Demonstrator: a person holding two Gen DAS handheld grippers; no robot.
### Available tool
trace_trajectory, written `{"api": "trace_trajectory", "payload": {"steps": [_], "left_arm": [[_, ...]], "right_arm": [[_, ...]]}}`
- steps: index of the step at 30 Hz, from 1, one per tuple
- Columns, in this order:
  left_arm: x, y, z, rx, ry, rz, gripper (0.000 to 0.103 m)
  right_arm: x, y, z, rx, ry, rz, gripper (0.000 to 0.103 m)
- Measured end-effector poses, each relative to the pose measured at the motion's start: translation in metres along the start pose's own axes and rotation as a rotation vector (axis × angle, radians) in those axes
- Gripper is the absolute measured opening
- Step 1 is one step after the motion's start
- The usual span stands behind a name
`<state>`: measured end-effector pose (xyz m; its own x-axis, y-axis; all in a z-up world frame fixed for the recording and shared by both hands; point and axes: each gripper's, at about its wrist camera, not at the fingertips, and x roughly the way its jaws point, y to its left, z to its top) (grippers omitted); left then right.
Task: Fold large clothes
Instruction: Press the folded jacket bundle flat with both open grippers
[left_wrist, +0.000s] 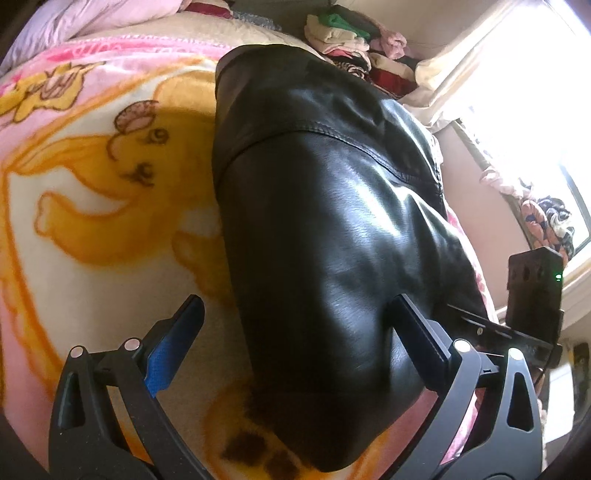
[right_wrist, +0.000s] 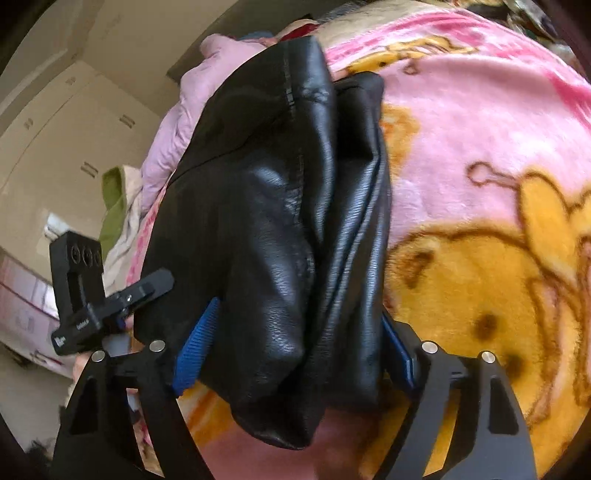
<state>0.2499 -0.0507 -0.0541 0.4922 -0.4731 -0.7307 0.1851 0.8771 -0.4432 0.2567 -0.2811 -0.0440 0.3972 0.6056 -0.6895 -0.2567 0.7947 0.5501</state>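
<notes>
- Bedroom with pale wardrobe doors (right_wrist: 74, 122) on one side and a bright window (left_wrist: 535, 92) on the other; bed spread with a pink and yellow cartoon fleece blanket (left_wrist: 92, 184), serving as a soft, broad folding surface.
- Black leather jacket (left_wrist: 325, 206) laid lengthwise down the middle of the blanket, already narrowed into a long bundle, apparently with its sides turned in so the next fold can run end to end.
- Left gripper (left_wrist: 295, 325) tilted down over the near end of the jacket, fingers (left_wrist: 177, 343) spread wide and released: one off the edge over the blanket, the other over the leather; nothing pinched.
- Right gripper (right_wrist: 295, 332) straddling the near end of the bundle from the other side, blue-padded fingers (right_wrist: 195, 350) either side of the leather folds; unclear whether the pads press, so grasped or loose cannot be told.
- Both grippers at the same end, probably so it can be lifted evenly and carried over to the far hem.
- Stiff, slick, thick leather: likely to spring open or slide out unless caught deep.
- Heap of other clothes (left_wrist: 351, 40) piled beyond the jacket near the window, well apart, seemingly awaiting a turn.
</notes>
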Motion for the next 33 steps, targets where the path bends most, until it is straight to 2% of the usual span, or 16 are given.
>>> {"api": "trace_trajectory", "payload": {"steps": [2, 4, 12, 17, 29, 33], "left_arm": [[-0.001, -0.002, 0.0, 0.013, 0.004, -0.018, 0.078], [-0.004, -0.005, 0.002, 0.029, 0.007, -0.004, 0.077], [-0.017, -0.001, 0.009, 0.071, -0.031, 0.077, 0.075], [-0.026, 0.014, 0.012, 0.039, -0.045, 0.089, 0.075], [-0.046, 0.047, 0.031, 0.015, -0.087, 0.187, 0.075], [-0.049, 0.055, 0.034, 0.001, -0.09, 0.179, 0.075]], "right_arm": [[0.004, 0.008, 0.001, -0.018, -0.002, -0.012, 0.077], [0.008, 0.016, 0.004, -0.041, -0.011, -0.026, 0.077], [0.025, 0.034, 0.013, -0.062, -0.012, -0.02, 0.077], [0.032, 0.039, 0.022, -0.074, -0.012, -0.014, 0.077], [0.055, 0.053, 0.033, -0.077, -0.006, 0.024, 0.077], [0.052, 0.052, 0.03, -0.073, -0.016, 0.021, 0.077]]}}
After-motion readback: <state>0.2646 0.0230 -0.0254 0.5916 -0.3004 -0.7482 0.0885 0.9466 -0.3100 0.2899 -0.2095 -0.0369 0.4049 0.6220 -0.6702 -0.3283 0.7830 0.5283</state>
